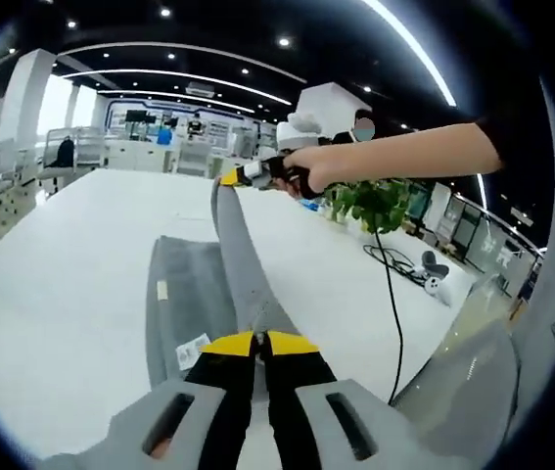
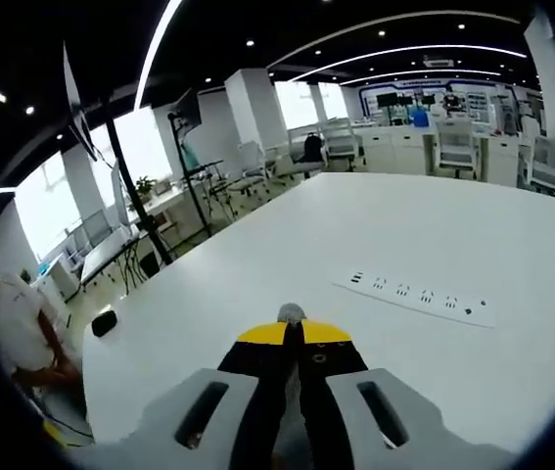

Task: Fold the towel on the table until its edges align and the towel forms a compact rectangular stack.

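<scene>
My left gripper [image 1: 260,343] is clamped on the grey towel [image 1: 243,264], whose soft cloth stretches up taut to the right gripper [image 1: 230,177]. In the right gripper view that gripper [image 2: 293,333] pinches a small grey nub, the rest hidden behind its jaws. The towel's lower half lies flat on the smooth white worktop [image 1: 71,284].

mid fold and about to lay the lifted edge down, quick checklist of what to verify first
1. Left gripper shut on the grey cloth towel: ok.
2. Right gripper shut on towel fabric: ok, a grey bit shows between its tips.
3. Lifted edge taut between both grippers: ok.
4. Rest of towel flat on the white table: ok.
5. Edges aligned: cannot tell.
6. Black cable apart from the towel: ok.
</scene>
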The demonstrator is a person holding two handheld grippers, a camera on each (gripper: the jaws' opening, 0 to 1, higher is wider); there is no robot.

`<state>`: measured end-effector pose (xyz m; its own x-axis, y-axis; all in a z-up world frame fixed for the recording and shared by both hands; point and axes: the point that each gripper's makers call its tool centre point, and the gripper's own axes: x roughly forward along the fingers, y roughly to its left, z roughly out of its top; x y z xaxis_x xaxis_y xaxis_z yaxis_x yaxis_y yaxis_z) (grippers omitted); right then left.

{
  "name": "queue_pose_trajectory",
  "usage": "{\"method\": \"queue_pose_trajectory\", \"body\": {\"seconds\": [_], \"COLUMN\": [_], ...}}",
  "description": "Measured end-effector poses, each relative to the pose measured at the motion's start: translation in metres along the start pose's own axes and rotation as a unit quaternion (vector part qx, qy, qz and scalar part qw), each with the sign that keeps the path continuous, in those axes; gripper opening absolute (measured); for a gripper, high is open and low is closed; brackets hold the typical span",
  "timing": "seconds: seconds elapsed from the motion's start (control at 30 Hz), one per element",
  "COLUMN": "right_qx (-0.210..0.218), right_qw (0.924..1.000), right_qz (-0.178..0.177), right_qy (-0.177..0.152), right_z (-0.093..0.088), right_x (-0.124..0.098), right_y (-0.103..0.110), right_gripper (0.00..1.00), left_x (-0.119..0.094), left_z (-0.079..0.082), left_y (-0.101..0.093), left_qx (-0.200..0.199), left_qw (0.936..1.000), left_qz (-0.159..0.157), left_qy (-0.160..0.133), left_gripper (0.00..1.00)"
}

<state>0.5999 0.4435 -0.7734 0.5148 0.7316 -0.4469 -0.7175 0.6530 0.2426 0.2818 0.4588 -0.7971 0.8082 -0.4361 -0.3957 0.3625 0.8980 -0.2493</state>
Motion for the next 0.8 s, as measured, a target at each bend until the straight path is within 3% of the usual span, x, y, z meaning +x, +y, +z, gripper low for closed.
{"method": "queue_pose_trajectory", "body": {"seconds": [0.3,0.8], "right_qx": [-0.004,-0.016], "right_qw": [0.9999,0.9993], "right_qz": [0.008,0.009], "right_qy": [0.011,0.034], "right_z": [-0.004,-0.034], "right_x": [0.020,0.062], "right_y": [0.015,0.028], "right_gripper": [0.01,0.01], "left_x": [-0.005,0.003], "left_z": [-0.022,-0.058], "left_y": [0.021,0.050], "left_qx": [-0.029,-0.072], "left_qw": [0.9990,0.9951], "left_qz": [0.020,0.037], "left_qy": [0.028,0.057], "left_gripper": [0.03,0.03]}}
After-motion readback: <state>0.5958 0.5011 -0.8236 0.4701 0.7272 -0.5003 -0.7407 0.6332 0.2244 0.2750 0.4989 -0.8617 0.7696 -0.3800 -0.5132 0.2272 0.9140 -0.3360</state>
